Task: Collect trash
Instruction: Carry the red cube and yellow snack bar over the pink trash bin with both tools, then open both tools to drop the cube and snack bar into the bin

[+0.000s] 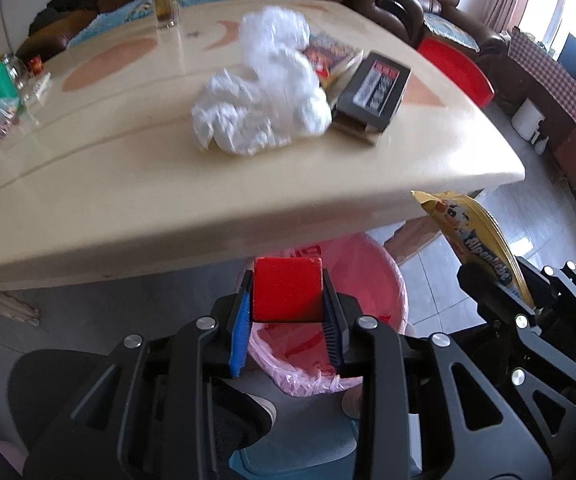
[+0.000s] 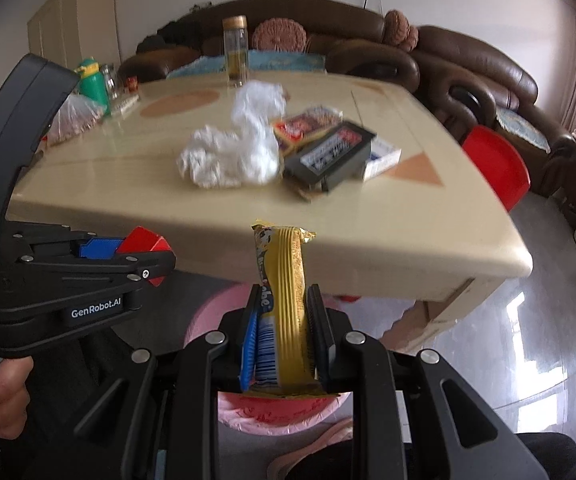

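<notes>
Both grippers sit right over the pink bin [image 1: 367,300]: left fingers [image 1: 329,312] clamp the red block [image 1: 286,290], right fingers [image 2: 319,320] pinch the yellow wrapper [image 2: 288,280] standing upright.

A home living room is shown: a brown leather sofa [image 2: 427,60] is set behind the cream table [image 2: 407,216], on a tiled floor [image 2: 527,340].

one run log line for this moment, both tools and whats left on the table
left tool: shut on red box | right tool: shut on yellow wrapper | both above pink bin | table: white bag, dark box
</notes>
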Tool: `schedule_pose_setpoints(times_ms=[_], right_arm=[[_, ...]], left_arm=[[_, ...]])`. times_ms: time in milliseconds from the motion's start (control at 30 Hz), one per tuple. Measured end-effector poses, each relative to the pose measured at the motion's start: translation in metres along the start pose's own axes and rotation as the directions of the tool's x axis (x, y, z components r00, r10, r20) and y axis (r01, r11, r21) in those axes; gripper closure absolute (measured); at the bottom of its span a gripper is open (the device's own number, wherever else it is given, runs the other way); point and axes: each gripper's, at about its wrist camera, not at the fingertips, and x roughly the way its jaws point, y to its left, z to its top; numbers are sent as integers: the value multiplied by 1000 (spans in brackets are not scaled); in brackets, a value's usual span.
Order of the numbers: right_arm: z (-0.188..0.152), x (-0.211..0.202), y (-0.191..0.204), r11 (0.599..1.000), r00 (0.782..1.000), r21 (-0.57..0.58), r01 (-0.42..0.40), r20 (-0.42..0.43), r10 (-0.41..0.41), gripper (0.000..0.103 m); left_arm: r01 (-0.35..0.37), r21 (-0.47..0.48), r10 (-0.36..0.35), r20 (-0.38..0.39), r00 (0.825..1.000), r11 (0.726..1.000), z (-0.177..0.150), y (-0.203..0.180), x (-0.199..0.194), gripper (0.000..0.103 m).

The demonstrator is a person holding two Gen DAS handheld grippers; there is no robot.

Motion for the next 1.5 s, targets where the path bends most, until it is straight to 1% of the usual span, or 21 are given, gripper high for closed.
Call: schedule_pose_setpoints(times_ms=[100, 200, 367, 600, 800, 900, 967, 1033, 1100, 1167, 1233, 1267, 1367, 1500], right_arm=[[-6, 9, -4, 1000, 999, 8, -6, -31, 6, 80], [-13, 22, -6, 1000, 998, 15, -12, -67, 13, 80], [-21, 44, -9, 1000, 992, 20, -18, -126, 21, 80], [-33, 77, -17, 998, 975, 45, -41, -218, 50, 80], [-42, 106, -22, 996, 952, 65, -62, -295, 79, 80], [-48, 122, -25, 994, 939, 77, -71, -332, 93, 80], [-52, 134, -27, 993, 928, 87, -76, -359, 103, 80], [-56, 146, -28, 992, 916, 98, -83, -385, 114, 80], [-63, 156, -30, 991, 905, 102, -88, -408, 123, 80], [-69, 168, -30, 990, 892, 100, -97, -433, 131, 80], [-76, 178, -28, 989, 876, 102, -109, -461, 144, 80], [-76, 178, -24, 988, 871, 107, -113, -468, 150, 80], [-80, 187, -26, 986, 860, 120, -113, -485, 158, 80], [-84, 197, -26, 985, 847, 127, -117, -504, 166, 80]], left_arm=[[9, -2, -9, -34, 999, 1000, -4, -2, 15, 72], [1, 4, 0, -71, 997, 1000, -8, -5, 31, 72], [10, 9, -8, -131, 991, 1000, -17, -10, 58, 72], [24, 2, -23, -210, 977, 1000, -27, -9, 90, 72], [30, -35, -38, -270, 962, 999, -35, -2, 114, 72], [36, -79, -59, -302, 951, 996, -38, 2, 130, 72], [39, -114, -75, -326, 942, 993, -41, 6, 144, 72], [36, -127, -76, -335, 939, 991, -43, 7, 151, 72], [40, -158, -93, -345, 934, 987, -47, 10, 160, 72], [30, -176, -92, -355, 930, 984, -51, 13, 169, 72], [17, -173, -80, -364, 928, 985, -55, 13, 179, 72], [18, -178, -85, -375, 923, 984, -56, 13, 184, 72], [3, -173, -74, -407, 911, 985, -60, 11, 199, 72], [0, -176, -79, -441, 894, 984, -62, 10, 212, 72]])
